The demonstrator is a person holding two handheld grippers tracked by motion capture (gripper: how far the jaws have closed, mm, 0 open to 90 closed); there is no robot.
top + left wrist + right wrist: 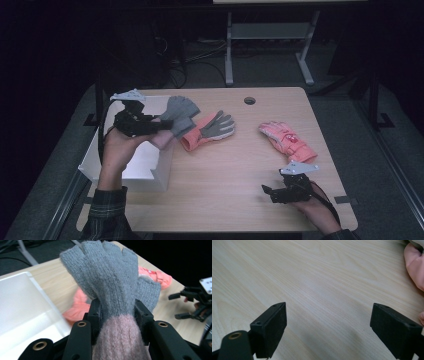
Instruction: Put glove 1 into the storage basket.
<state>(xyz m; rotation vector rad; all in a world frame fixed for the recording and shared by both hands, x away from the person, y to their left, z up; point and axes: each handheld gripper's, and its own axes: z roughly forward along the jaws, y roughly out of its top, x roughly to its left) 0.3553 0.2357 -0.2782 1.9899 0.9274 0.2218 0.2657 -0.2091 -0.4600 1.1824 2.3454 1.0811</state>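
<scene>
I have the left gripper [150, 125] lifted over the near-left part of the table [240, 190], and its jaws are clamped on a knitted fingerless glove [180, 112] with a grey hand part and a pink cuff. In the left gripper view the two black pads press on either side of the knit right where grey meets pink, with the grey finger stubs [105, 267] fanning up and away from me and the pink cuff [120, 340] running back between the jaws. The glove hangs in the air above the right edge of the white open box [145, 167], which sits at the table's left side. Just to the right of the held glove lies an orange-and-grey glove [207, 130] flat on the wood, and farther right, well apart from it, a pink padded glove [287, 140]. My right gripper [272, 192] rests low at the near right of the table, near that pink glove but not touching it. Its jaws stand wide apart with nothing between them, just bare wood grain in the right gripper view, and a bit of pink fabric [415, 267] at the right edge.
</scene>
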